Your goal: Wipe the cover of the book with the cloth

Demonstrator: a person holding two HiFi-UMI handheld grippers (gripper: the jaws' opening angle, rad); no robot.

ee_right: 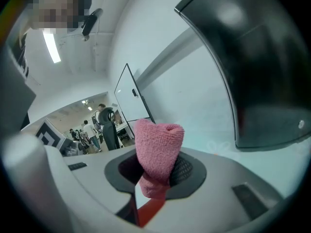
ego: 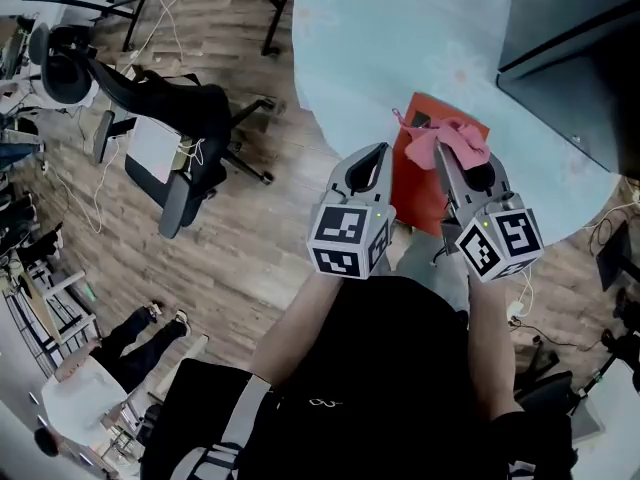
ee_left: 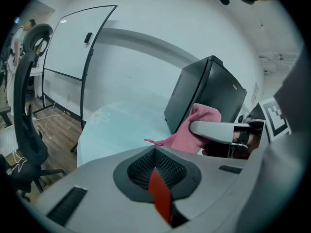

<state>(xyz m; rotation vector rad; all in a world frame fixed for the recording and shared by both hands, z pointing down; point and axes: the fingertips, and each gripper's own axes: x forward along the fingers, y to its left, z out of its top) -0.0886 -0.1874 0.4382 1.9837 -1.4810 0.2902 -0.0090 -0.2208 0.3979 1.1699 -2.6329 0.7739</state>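
Observation:
A red book (ego: 418, 183) lies at the near edge of the round pale-blue table (ego: 380, 48). My left gripper (ego: 378, 158) is at the book's left edge, and in the left gripper view (ee_left: 155, 171) its jaws stand nearly together with a thin red strip of the book (ee_left: 159, 194) between them. My right gripper (ego: 445, 153) hangs over the book's far half, shut on a pink cloth (ego: 458, 140). That cloth (ee_right: 156, 149) sticks up bunched from between the jaws (ee_right: 155, 178). It also shows in the left gripper view (ee_left: 194, 127).
A large black box (ego: 570, 58) stands on the table's far right, close beyond the cloth (ee_right: 262, 67). A black office chair (ego: 180, 138) stands on the wooden floor to the left. A whiteboard (ee_left: 73, 47) stands beyond the table.

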